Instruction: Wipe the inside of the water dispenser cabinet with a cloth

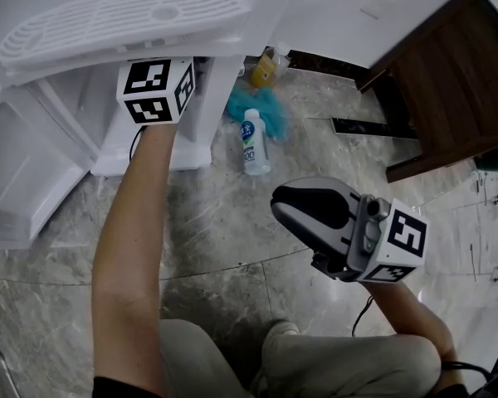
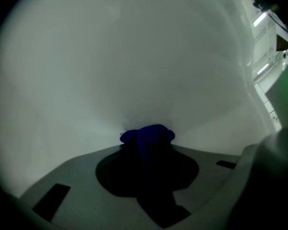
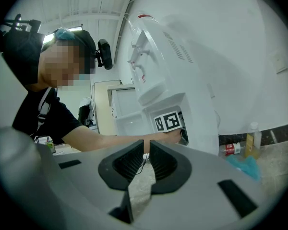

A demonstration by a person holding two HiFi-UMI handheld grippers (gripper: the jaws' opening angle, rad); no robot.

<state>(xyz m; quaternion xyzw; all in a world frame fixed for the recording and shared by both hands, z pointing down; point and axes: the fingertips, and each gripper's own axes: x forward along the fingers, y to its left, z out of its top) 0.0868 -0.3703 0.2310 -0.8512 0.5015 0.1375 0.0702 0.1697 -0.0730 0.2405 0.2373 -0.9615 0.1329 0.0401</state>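
The white water dispenser (image 1: 124, 19) stands at the top left, its lower cabinet door (image 1: 25, 172) swung open. My left gripper (image 1: 156, 89) reaches into the cabinet, so only its marker cube shows there. In the left gripper view the left gripper (image 2: 148, 145) is shut on a bunched dark blue cloth (image 2: 149, 134), which lies against the white inner wall (image 2: 134, 71). My right gripper (image 1: 289, 206) hangs shut and holds nothing over the floor at the lower right. In the right gripper view the right gripper (image 3: 146, 150) points at the dispenser's cabinet (image 3: 175, 109).
On the marble floor beside the dispenser lie a white cleaner bottle (image 1: 252, 142) and a teal cloth (image 1: 261, 106), with a yellow bottle (image 1: 267, 69) against the wall. A dark wooden cabinet (image 1: 448, 81) stands at the right. My knees are at the bottom.
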